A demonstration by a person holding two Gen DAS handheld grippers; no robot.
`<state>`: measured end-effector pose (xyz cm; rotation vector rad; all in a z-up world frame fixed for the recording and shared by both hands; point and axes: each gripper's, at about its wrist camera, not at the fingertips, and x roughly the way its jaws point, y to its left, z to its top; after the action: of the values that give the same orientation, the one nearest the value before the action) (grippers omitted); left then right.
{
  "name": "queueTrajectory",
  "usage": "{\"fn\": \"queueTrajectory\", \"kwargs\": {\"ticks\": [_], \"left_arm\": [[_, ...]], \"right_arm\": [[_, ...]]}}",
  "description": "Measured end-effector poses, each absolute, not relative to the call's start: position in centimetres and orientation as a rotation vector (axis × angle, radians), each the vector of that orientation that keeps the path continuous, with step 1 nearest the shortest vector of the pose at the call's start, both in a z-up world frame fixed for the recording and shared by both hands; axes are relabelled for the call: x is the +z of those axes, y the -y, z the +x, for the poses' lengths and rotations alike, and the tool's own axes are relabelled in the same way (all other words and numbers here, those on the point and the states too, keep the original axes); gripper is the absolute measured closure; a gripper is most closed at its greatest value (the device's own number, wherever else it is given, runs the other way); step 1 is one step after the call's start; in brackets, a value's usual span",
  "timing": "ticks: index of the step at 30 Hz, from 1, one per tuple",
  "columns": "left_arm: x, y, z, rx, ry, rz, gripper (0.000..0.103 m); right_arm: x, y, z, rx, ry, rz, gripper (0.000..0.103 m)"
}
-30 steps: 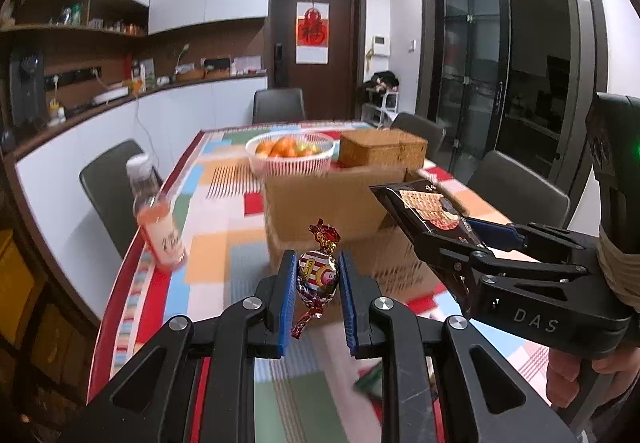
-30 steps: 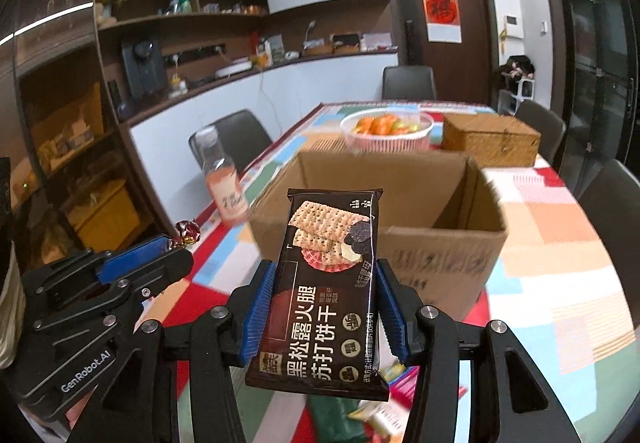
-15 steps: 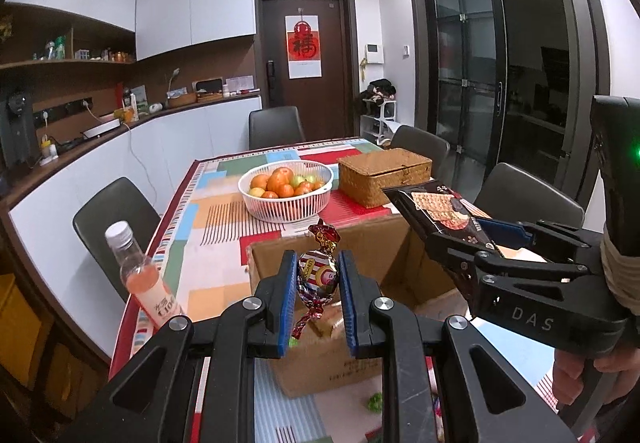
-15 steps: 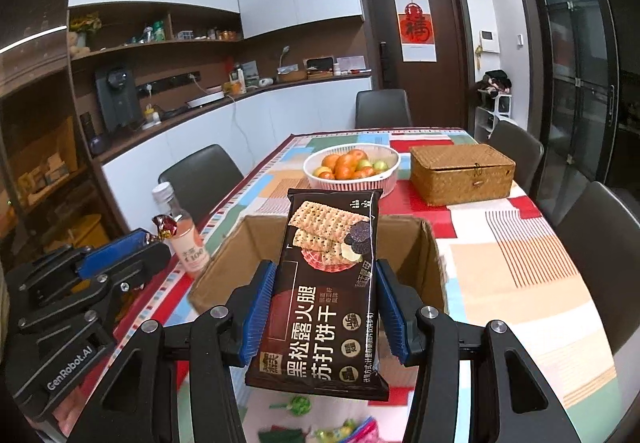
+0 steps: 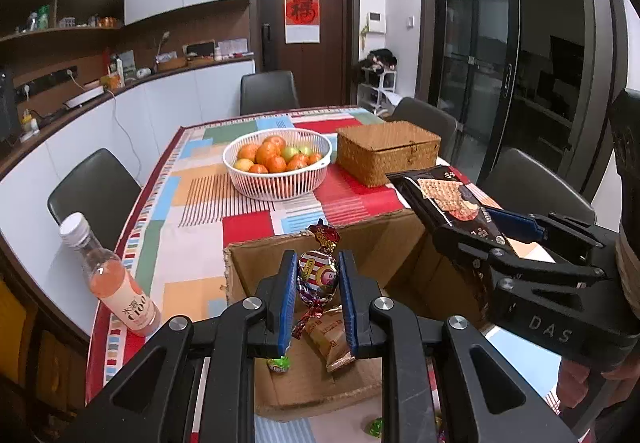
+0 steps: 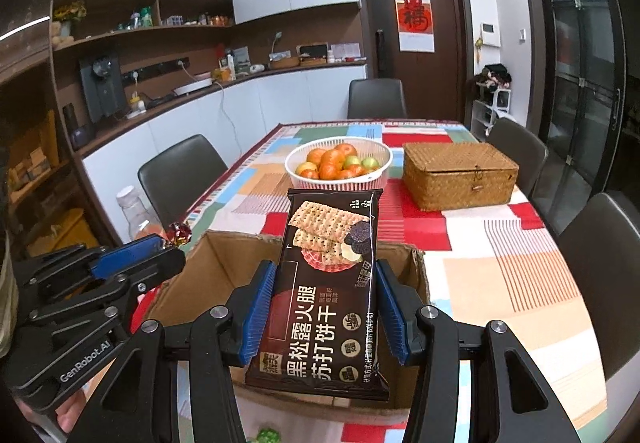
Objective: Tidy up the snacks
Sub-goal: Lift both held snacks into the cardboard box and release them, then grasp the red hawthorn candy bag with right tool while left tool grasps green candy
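From the left wrist camera, the left gripper (image 5: 318, 281) tilts downward over the open cardboard box (image 5: 256, 255), its blue pads pinched narrowly on a foil-wrapped candy (image 5: 318, 275) that stands upright between them, twisted ends above and below. Inside the box, beneath the candy, lie a tan snack packet (image 5: 332, 339) and a small green sweet (image 5: 278, 363). To the right, the right gripper (image 5: 472, 219) reaches in at an angle above the box's right side, clamping a dark cracker packet (image 5: 444, 195); part of the person's hand (image 5: 592, 383) shows at its handle near the lower right edge. Left of the box stands a bottle of pink drink (image 5: 116, 283) on the patchwork tablecloth (image 5: 192, 203). Beyond the box sit a white fruit basket (image 5: 278, 179) and a wicker box (image 5: 386, 151).

From the right wrist camera, the right gripper (image 6: 324, 303) also points downward, its jaws set partway apart and pressing both long edges of the cracker packet (image 6: 324, 303), which stands lengthwise above the near part of the cardboard box (image 6: 208, 275). The left gripper (image 6: 160, 247) enters from the left, level with the box's left wall, with the candy's (image 6: 180, 233) red twisted end just visible at its tip. The bottle (image 6: 136, 215) stands behind it. A green sweet (image 6: 266, 435) lies on the table at the bottom edge.
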<state>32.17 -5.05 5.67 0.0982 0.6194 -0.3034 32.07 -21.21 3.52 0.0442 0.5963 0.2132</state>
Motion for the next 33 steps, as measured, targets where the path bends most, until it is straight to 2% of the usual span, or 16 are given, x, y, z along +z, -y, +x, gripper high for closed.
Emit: {"fn": "queueTrajectory", "kwargs": {"ticks": [2, 5, 6, 8, 9, 23, 33], "left_arm": [[5.3, 5.2, 32.8, -0.291, -0.629, 0.105, 0.081], [5.0, 5.3, 33.0, -0.258, -0.638, 0.116, 0.051], [5.0, 5.2, 32.7, -0.258, -0.629, 0.11, 0.049], [5.1, 5.0, 32.2, -0.249, -0.627, 0.115, 0.049], [5.1, 5.0, 31.6, -0.246, -0.622, 0.121, 0.046], [6.1, 4.7, 24.1, -0.27, -0.55, 0.135, 0.036], [3.3, 6.1, 19.9, -0.309, -0.607, 0.158, 0.036]], "right_arm": [[3.2, 21.2, 32.7, 0.212, -0.608, 0.04, 0.052], [2.7, 21.0, 33.4, 0.212, -0.623, 0.021, 0.052], [2.6, 21.0, 33.4, 0.203, -0.625, 0.013, 0.052], [2.6, 21.2, 33.2, 0.185, -0.622, 0.012, 0.04], [2.6, 21.3, 32.8, 0.176, -0.613, 0.011, 0.039], [3.6, 21.8, 25.2, 0.197, -0.528, -0.04, 0.039], [1.0, 22.9, 21.9, 0.224, -0.615, -0.067, 0.039]]}}
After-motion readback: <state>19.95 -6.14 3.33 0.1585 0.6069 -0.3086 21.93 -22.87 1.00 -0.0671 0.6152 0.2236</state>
